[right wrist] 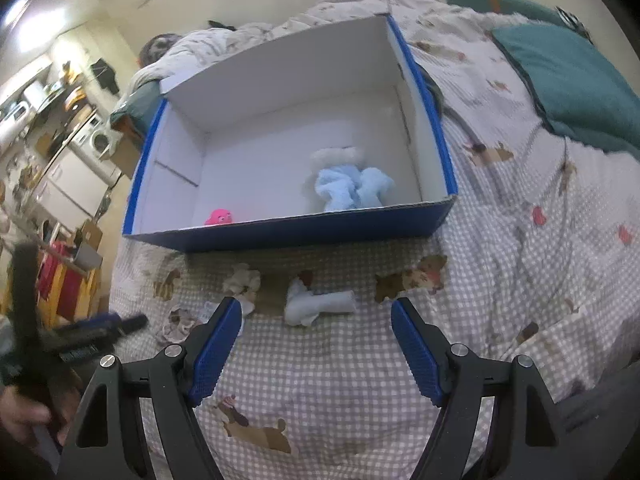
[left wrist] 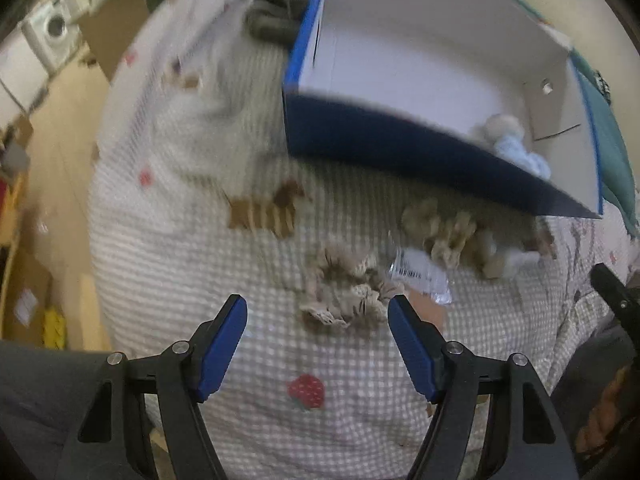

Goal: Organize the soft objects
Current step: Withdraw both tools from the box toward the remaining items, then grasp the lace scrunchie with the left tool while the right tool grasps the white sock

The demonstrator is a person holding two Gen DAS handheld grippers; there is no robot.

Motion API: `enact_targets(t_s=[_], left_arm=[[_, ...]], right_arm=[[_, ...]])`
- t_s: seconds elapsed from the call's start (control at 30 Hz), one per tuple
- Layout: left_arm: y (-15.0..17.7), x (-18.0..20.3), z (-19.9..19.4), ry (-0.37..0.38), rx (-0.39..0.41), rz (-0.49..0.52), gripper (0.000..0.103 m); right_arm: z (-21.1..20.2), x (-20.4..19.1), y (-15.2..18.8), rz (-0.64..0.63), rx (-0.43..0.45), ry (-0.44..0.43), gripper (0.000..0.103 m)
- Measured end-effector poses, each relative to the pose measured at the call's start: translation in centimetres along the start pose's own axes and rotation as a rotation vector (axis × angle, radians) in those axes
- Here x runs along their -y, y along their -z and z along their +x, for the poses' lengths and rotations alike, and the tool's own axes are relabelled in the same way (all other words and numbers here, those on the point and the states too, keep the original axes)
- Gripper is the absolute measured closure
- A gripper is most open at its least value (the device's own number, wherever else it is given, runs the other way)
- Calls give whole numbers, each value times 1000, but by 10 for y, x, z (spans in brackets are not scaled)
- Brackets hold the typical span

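right wrist: blue plush (right wrist: 352,188) inside box (right wrist: 280,236).

Black claws (left wrist: 318,312) (right wrist: 316,314), ribbed blue pads, silver screws

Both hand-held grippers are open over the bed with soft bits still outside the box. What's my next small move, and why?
Probably lower the left hand-held gripper onto the brown-and-cream fabric bundle and close. Its jaws stand open and empty, and the bundle already lies just ahead between the fingertips. The blue box already holds a light blue plush, so the bundle likely goes there next.
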State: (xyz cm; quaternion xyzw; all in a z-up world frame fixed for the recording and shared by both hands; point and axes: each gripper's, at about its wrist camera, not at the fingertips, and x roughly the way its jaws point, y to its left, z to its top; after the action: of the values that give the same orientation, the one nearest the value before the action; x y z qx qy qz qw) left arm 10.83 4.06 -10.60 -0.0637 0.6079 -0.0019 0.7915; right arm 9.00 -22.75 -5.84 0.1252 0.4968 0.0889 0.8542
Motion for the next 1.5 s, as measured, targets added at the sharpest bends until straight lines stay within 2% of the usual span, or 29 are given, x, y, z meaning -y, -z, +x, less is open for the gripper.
enact_targets(t_s=[0.1, 0.2, 0.23, 0.27, 0.4, 0.43, 0.53, 0.7, 0.83, 0.93, 1.17, 1.5], left_arm=[[-1, 7, 16, -31, -39, 15, 33], [-1, 8, 25, -9, -63, -7, 34], [0, 8, 27, 6, -67, -14, 40], [0, 9, 28, 15, -72, -14, 50], [3, 14, 36, 37, -103, -7, 75], [3, 15, 36, 38, -104, -3, 86], [5, 18, 27, 45, -85, 13, 91], [9, 19, -6, 83, 19, 22, 92], [8, 24, -32, 59, 137, 37, 92], [4, 23, -45, 63, 183, 37, 92], [-2, 18, -43, 78, 153, 44, 92], [-5, 17, -30, 29, 124, 30, 92]], right_arm=[[6, 4, -1, 28, -27, -7, 21], [10, 8, 0, 45, -44, -9, 21], [11, 9, 0, 51, -47, -10, 21], [11, 10, 1, 54, -49, -10, 21], [16, 13, -3, 66, -59, -9, 21], [18, 12, -4, 68, -64, -10, 21], [21, 13, -5, 68, -71, -13, 21], [21, 14, -6, 77, -71, -23, 21], [20, 18, -6, 77, -59, -4, 21], [23, 16, -5, 59, -63, 27, 21], [43, -9, -3, -67, -121, 70, 22], [91, -30, -4, -111, -163, 139, 22]])
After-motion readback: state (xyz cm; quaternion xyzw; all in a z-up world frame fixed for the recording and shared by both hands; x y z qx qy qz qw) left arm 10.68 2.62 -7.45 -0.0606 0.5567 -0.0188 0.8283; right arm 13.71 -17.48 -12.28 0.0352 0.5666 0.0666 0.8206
